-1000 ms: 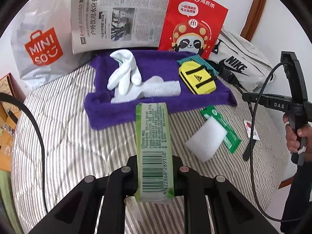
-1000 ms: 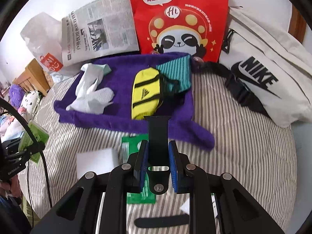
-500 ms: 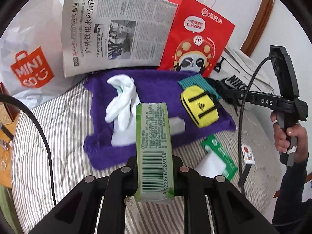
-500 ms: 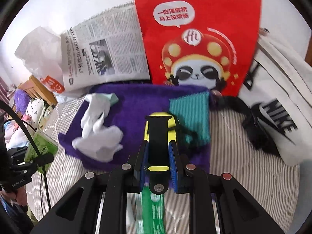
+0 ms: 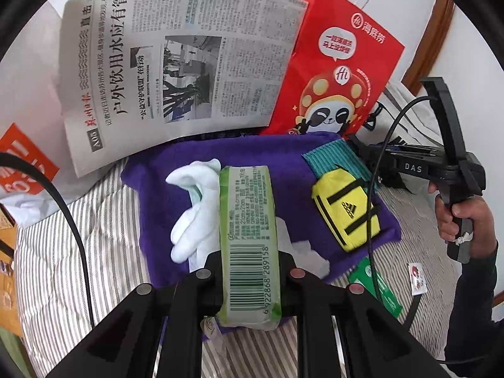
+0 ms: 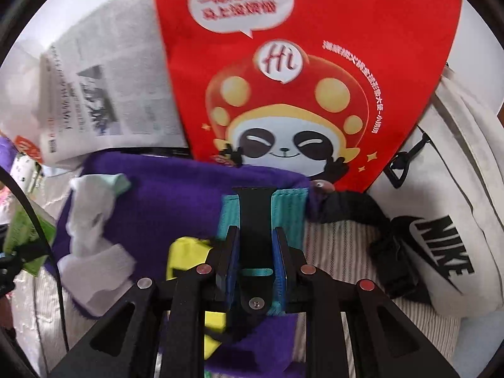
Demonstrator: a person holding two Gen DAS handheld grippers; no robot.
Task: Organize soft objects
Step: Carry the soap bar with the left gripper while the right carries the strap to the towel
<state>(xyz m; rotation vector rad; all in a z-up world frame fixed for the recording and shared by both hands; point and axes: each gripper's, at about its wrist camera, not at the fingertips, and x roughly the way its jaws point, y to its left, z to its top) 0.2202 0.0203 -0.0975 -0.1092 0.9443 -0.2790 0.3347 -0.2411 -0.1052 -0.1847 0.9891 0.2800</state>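
Observation:
A purple towel (image 5: 252,157) lies on the striped bed, seen in both wrist views. On it rest white gloves (image 5: 195,208), a yellow pouch (image 5: 346,211) and a teal striped cloth (image 5: 334,160). My left gripper (image 5: 249,261) is shut on a green tissue pack (image 5: 249,220), which hangs above the towel's near half beside the gloves. My right gripper (image 6: 255,236) is shut on a black strap (image 6: 255,214), which sticks out forward over the teal cloth (image 6: 289,214) and yellow pouch (image 6: 186,252) at the towel's (image 6: 163,195) far right.
A newspaper (image 5: 176,63), a red panda paper bag (image 5: 340,63) and a white Nike bag (image 6: 456,220) stand behind the towel. A Miniso bag (image 5: 22,163) sits at the left. A green packet (image 5: 378,286) and a small sachet (image 5: 417,277) lie on the striped cover (image 5: 63,252).
Both grippers have moved forward toward the towel with their loads. The tissue pack now hangs over the towel, and the strap has reached the teal cloth near the red bag.

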